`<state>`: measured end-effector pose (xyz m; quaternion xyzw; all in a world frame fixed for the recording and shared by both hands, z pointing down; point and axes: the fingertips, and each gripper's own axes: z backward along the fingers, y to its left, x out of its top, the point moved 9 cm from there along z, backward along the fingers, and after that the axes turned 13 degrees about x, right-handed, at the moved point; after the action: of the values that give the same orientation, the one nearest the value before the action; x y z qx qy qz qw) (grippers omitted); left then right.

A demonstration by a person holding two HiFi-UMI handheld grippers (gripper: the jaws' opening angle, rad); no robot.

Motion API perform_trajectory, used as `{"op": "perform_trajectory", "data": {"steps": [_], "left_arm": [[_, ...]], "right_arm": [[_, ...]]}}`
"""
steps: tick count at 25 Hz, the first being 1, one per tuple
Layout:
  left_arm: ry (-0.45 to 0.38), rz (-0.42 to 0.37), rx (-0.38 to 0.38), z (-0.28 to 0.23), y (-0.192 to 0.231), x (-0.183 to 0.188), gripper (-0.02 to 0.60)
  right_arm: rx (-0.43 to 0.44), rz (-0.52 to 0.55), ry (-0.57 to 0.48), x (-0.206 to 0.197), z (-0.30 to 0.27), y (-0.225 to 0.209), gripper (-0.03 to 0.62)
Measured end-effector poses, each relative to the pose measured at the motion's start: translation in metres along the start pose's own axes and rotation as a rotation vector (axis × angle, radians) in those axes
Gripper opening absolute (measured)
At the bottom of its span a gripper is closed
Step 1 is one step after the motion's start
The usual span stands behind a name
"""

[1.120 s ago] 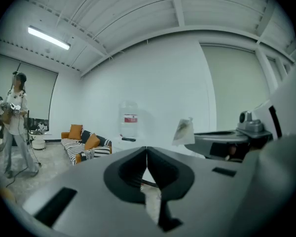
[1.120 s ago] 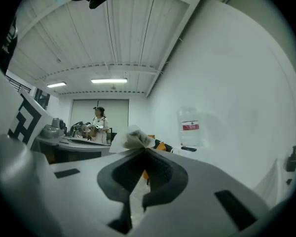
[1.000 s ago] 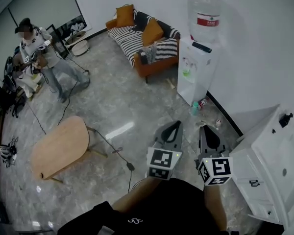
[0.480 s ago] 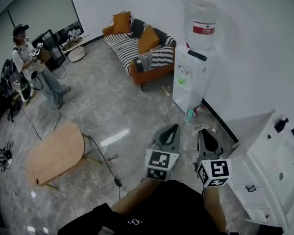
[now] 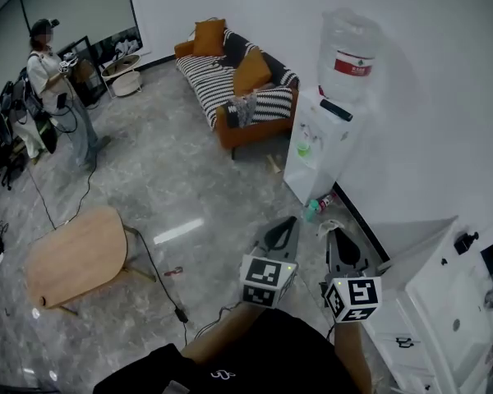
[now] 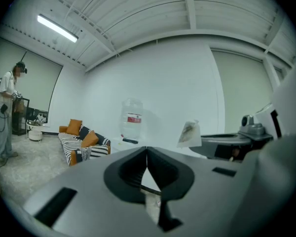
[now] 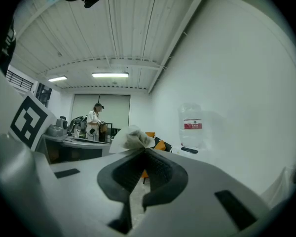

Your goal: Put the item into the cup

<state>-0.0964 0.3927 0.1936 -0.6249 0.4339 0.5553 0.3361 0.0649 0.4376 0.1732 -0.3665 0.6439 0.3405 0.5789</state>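
Note:
My right gripper (image 5: 334, 231) is shut on a small crumpled white packet (image 5: 327, 225), which sticks out above its tips. The same packet (image 7: 130, 138) fills the space just over the closed jaws of the right gripper (image 7: 144, 150) in its own view. The packet (image 6: 190, 133) also shows in the left gripper view, off to the right. My left gripper (image 5: 290, 221) is held beside the right one over the floor; its jaws meet with nothing between them (image 6: 147, 150). No cup shows in any view.
A white water dispenser (image 5: 322, 138) with a big bottle stands at the wall ahead, with a small bottle (image 5: 312, 208) on the floor by it. A striped sofa (image 5: 240, 82) is beyond, a white cabinet (image 5: 448, 302) at right, a wooden table (image 5: 72, 257) and a cable at left. A person (image 5: 56, 89) stands far left.
The head view has shifted, so the dispenser and cabinet sit lower and nearer. The far person has walked to the left. Both grippers keep their pose, the packet still held.

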Motion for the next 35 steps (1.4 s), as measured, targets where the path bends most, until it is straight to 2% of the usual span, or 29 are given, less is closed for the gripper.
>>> {"op": "perform_trajectory", "data": {"steps": [4, 10, 18, 22, 27, 31, 35], "left_arm": [[0.029, 0.04, 0.0, -0.049, 0.019, 0.0, 0.014], [0.068, 0.048, -0.037, -0.139, 0.036, 0.009, 0.014], [0.137, 0.047, -0.073, -0.26, 0.071, 0.028, 0.014], [0.134, 0.032, -0.08, -0.321, 0.105, 0.047, 0.014], [0.085, 0.018, -0.049, -0.371, 0.152, 0.075, 0.014], [0.068, 0.03, -0.039, -0.394, 0.175, 0.084, 0.014], [0.07, 0.03, -0.06, -0.416, 0.182, 0.085, 0.014]], "right_arm": [[-0.016, -0.009, 0.027, -0.005, -0.036, -0.026, 0.009], [-0.071, -0.054, 0.072, -0.008, -0.095, -0.08, 0.009], [-0.079, -0.1, 0.127, -0.002, -0.194, -0.146, 0.009], [-0.067, -0.109, 0.131, 0.006, -0.26, -0.176, 0.009], [-0.011, -0.075, 0.099, 0.025, -0.337, -0.193, 0.009], [0.023, -0.053, 0.088, 0.033, -0.375, -0.201, 0.009], [0.017, -0.062, 0.093, 0.03, -0.393, -0.212, 0.009]]}}
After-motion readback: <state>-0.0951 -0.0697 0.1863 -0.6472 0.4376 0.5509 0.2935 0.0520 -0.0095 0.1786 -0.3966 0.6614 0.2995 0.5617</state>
